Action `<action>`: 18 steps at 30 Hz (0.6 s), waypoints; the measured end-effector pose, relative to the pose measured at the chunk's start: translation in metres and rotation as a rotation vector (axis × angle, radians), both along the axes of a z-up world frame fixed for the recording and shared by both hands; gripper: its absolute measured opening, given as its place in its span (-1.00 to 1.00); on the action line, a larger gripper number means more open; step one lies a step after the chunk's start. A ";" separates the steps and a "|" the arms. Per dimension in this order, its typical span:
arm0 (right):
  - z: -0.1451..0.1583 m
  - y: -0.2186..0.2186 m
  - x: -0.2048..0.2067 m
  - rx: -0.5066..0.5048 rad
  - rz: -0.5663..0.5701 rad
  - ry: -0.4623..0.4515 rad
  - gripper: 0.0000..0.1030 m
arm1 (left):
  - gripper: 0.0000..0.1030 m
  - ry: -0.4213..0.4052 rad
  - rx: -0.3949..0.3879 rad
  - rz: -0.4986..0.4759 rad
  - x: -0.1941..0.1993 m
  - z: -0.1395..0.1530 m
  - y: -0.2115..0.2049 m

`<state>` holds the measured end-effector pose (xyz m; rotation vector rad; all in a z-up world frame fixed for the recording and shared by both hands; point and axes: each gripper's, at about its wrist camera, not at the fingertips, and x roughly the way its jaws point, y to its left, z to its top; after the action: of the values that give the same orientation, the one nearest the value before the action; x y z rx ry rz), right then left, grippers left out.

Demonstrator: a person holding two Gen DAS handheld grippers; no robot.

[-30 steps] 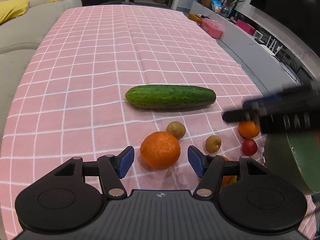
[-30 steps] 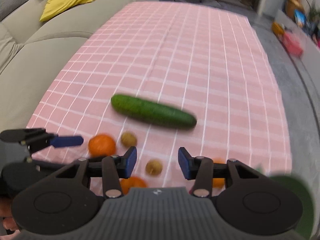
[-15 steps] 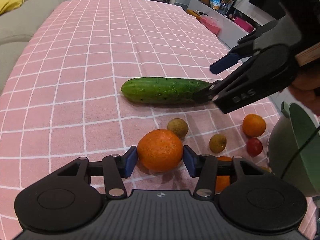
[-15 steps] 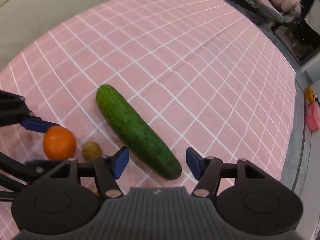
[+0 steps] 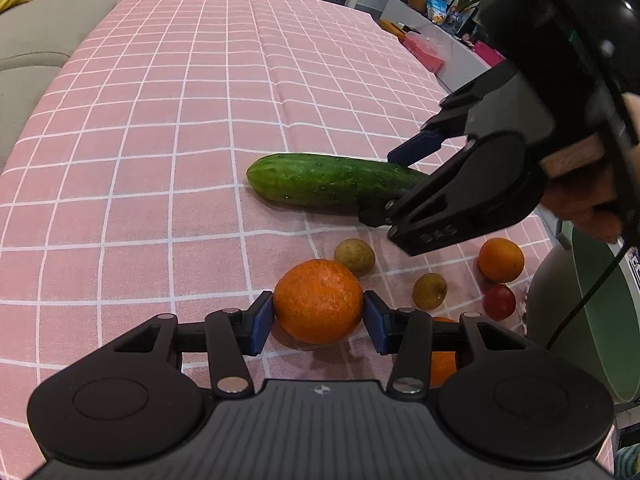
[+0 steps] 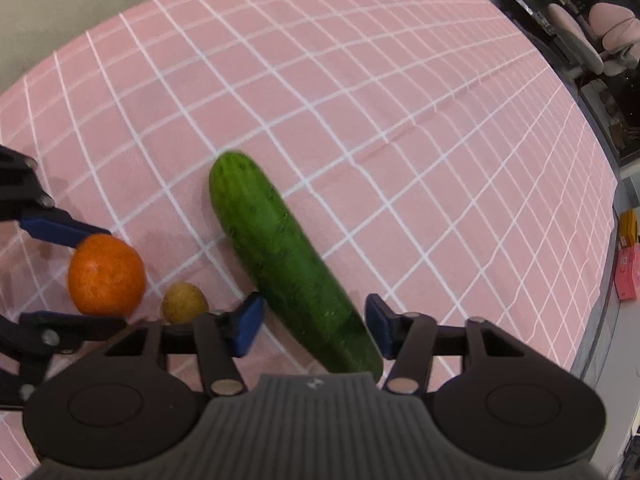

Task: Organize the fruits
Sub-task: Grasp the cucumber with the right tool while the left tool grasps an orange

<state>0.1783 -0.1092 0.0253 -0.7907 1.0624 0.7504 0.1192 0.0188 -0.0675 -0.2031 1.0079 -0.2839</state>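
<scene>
A large orange (image 5: pixel 318 300) lies on the pink checked tablecloth (image 5: pixel 160 160). My left gripper (image 5: pixel 318 322) has a blue pad against each side of it, and its jaws are closing. A long green cucumber (image 6: pixel 288 264) lies just beyond the orange. My right gripper (image 6: pixel 314 322) straddles the cucumber's near end, pointing steeply down. Its jaws are closing, with thin gaps still showing at the pads. In the left wrist view the right gripper (image 5: pixel 400 184) comes in from the right, held by a hand (image 5: pixel 588 196).
Two small brown fruits (image 5: pixel 354 257) (image 5: pixel 429 290), a small orange (image 5: pixel 501 260) and a red fruit (image 5: pixel 498 302) lie to the right. A green bowl (image 5: pixel 600 320) stands at the table's right edge. A grey sofa (image 5: pixel 32 40) lies beyond the left side.
My left gripper closed from wide open onto the large orange. My right gripper rolled, came down and left over the cucumber's end, and its jaws narrowed around it.
</scene>
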 end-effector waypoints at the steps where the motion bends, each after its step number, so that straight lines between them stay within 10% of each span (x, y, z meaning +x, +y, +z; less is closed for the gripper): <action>1: -0.002 0.000 -0.002 -0.002 0.003 -0.020 0.02 | 0.05 0.000 0.002 0.001 0.000 0.001 0.000; 18: 0.037 -0.010 0.000 0.125 -0.221 0.099 -0.27 | 0.05 -0.033 0.016 0.046 -0.009 0.029 0.012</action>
<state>0.1781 -0.1193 0.0624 -0.5236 1.1584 0.6647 0.1106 0.0305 -0.0385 -0.2059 0.9718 -0.2362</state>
